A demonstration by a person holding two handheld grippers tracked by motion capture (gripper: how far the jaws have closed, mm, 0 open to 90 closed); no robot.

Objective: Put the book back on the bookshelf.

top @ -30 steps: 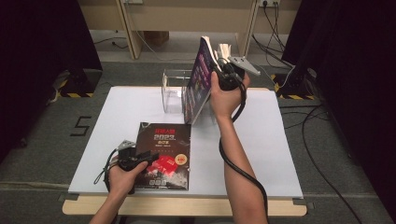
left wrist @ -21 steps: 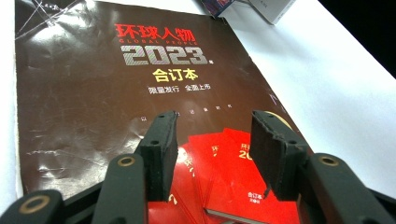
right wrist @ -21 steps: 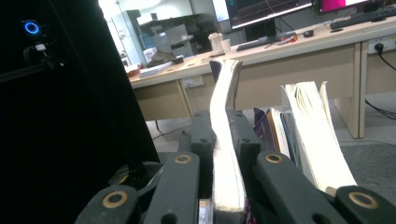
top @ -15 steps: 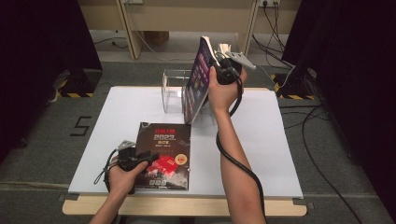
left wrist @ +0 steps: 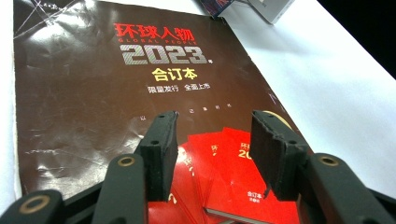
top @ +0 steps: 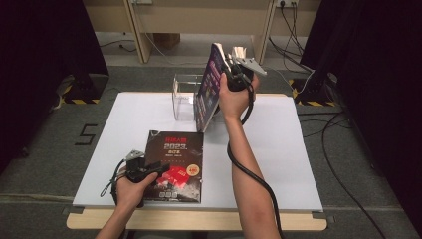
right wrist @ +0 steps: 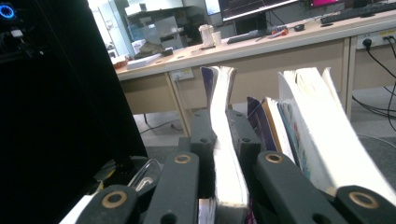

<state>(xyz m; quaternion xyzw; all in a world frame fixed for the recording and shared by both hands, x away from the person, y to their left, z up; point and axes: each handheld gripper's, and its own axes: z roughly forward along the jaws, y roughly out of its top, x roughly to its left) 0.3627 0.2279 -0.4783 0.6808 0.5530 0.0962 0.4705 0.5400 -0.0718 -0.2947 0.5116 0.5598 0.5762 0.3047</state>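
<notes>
Down at the lower left of the high view, the left gripper (top: 149, 168) sits on the dark magazine (top: 175, 159) lying flat on the white worktop (top: 278, 159), jaws apart and gripping nothing, unmoved. Further back, upper centre, the right gripper (top: 230, 69) has its jaws clamped on a standing magazine (top: 209, 92); it has drifted slightly leftward toward the clear holder (top: 183, 97). That reads as lining it up for the holder.
</notes>
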